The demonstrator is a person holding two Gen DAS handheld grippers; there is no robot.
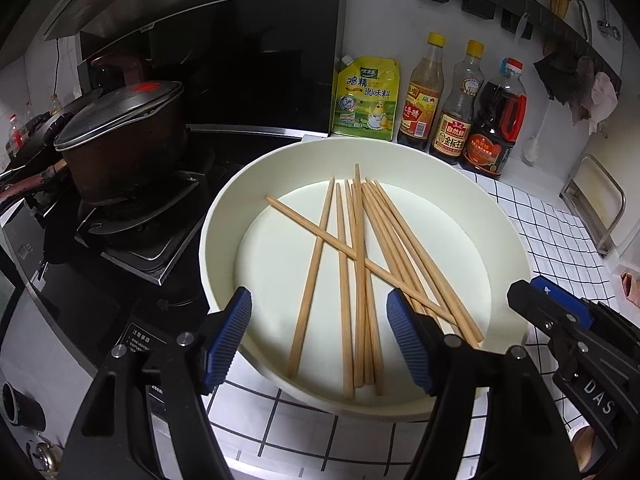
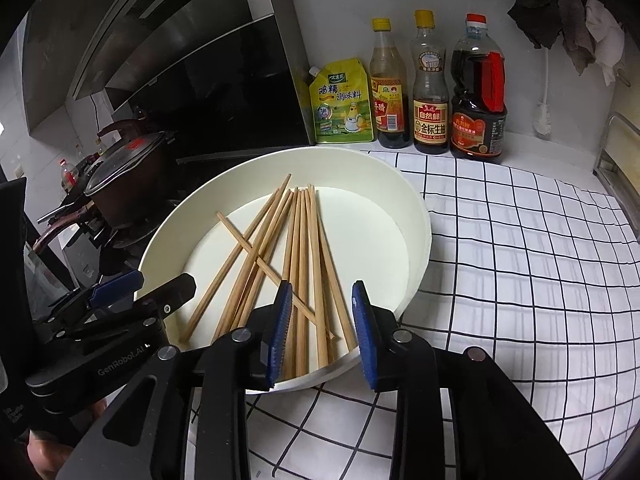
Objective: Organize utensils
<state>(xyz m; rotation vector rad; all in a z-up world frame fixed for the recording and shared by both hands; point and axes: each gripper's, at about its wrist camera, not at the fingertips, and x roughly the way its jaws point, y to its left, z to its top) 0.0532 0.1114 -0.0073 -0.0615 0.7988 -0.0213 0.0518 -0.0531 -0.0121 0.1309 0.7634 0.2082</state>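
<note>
1. A wide, shallow cream bowl (image 1: 224,216) sits on a white cloth with a black grid (image 2: 520,260), at the cloth's left edge, right beside a gas stove (image 1: 132,236).
2. Inside the bowl lies a loose heap of wooden chopsticks (image 1: 360,264). Most run roughly parallel, from the near rim toward the far side, fanned slightly apart. One lies slantwise across the others, so the bundle is not yet tidy.
3. The left gripper (image 1: 320,340) hovers over the near rim of the bowl with its blue pads spread wide and nothing between them touching. It grips no chopstick; the sticks simply lie below the gap.
4. The right gripper (image 2: 322,332) hangs over the same near rim, just to the right of the left one. Its pads stand partly apart, with several chopstick ends seen between them but not pinched. It looks released too.
5. Both tools point down at a slant toward the sticks, likely so the near ends can be reached.
6. My guess is that the sorting is at an early stage: the crossed stick probably needs straightening first.
7. Along the cloth's far edge, against the wall, stand a yellow pouch (image 2: 344,104) and three sauce bottles (image 2: 430,92), well clear of the bowl.
8. A lidded dark pot (image 1: 124,140) rests on the stove.
</note>
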